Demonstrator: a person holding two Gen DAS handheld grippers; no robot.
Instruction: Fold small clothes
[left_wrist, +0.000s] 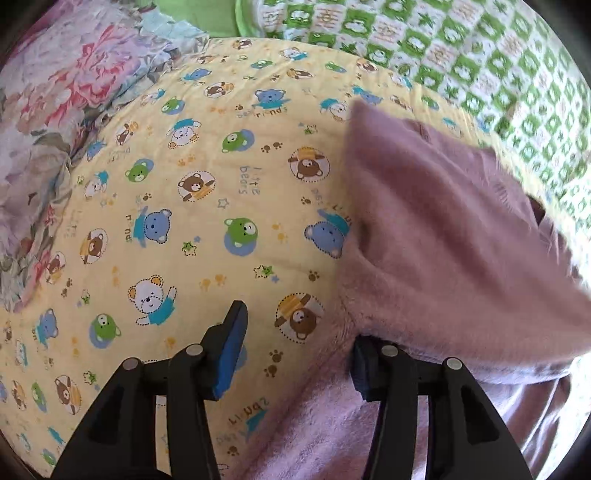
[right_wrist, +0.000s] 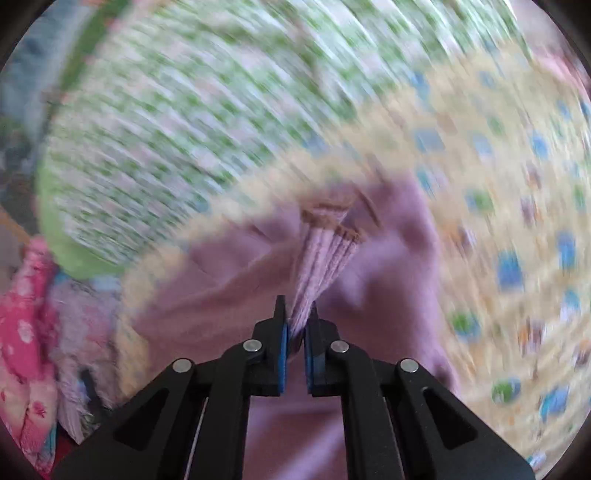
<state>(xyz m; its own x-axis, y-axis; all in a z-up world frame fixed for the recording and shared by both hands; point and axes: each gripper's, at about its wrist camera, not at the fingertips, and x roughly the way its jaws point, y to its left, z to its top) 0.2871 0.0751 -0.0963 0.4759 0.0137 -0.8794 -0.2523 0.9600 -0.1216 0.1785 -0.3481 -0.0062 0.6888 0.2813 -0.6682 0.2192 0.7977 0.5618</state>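
- Left gripper (left_wrist: 295, 343): jaws wide apart, nothing between them. Left finger w/ blue pad (left_wrist: 231, 354) sits over the bear-print sheet (left_wrist: 192, 229); right finger is tucked under the edge of the pink garment (left_wrist: 443, 240).
- Pink garment: fuzzy, mauve-pink, lies on the right side of the bear-print sheet in the left wrist view, w/ one part lifted and draped over the rest. More of it spreads flat below, near the gripper base.
- Right gripper (right_wrist: 295, 325): jaws pinched nearly together on a ribbed strip of the pink garment (right_wrist: 325, 258), w/ brown trim at the strip's far end. Rest of the garment hangs or lies beneath; can't tell which, view is badly blurred.
- Green checked quilt (left_wrist: 461, 62) lies beyond the sheet, touching its far edge.
- Floral bedding (left_wrist: 55, 110) bunched at the sheet's left side.
- Pink floral cloth (right_wrist: 26, 332) at left edge of right wrist view.
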